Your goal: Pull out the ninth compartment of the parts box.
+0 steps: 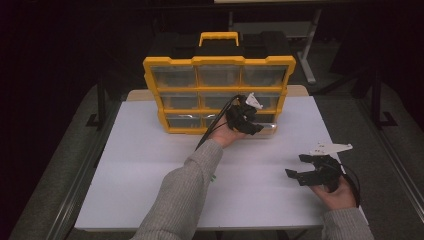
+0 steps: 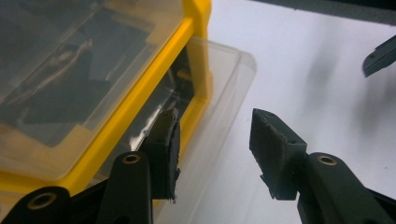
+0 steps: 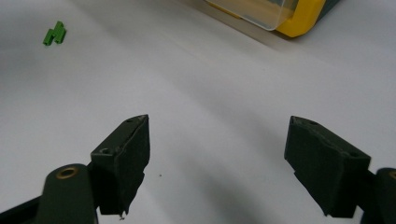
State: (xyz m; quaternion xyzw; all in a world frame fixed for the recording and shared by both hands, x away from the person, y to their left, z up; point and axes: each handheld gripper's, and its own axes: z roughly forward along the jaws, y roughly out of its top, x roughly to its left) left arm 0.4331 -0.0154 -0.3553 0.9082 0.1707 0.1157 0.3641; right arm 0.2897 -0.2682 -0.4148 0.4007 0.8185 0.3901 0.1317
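**Left gripper at the bottom drawer**

The left gripper [image 1: 248, 121], jaws apart, sits mid-frame at the organizer's [image 1: 218, 75] clear drawer [image 2: 219, 116], pulled partly out. The right gripper [image 1: 306, 167], jaws wide apart, hovers lower right over the table [image 1: 150, 165]. A green piece [image 3: 54, 33] lies near the sleeve

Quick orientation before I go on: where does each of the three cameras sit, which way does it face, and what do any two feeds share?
High view: above the person's side, facing forward and down at the white table and yellow organiser; both forearms, left tongs, right tongs.
Left gripper view: on the left tongs, facing the organiser's pulled-out clear drawer; jaws open.
Right gripper view: on the right tongs, facing bare table; jaws open, green part far off.
Shared: all show the drawer.
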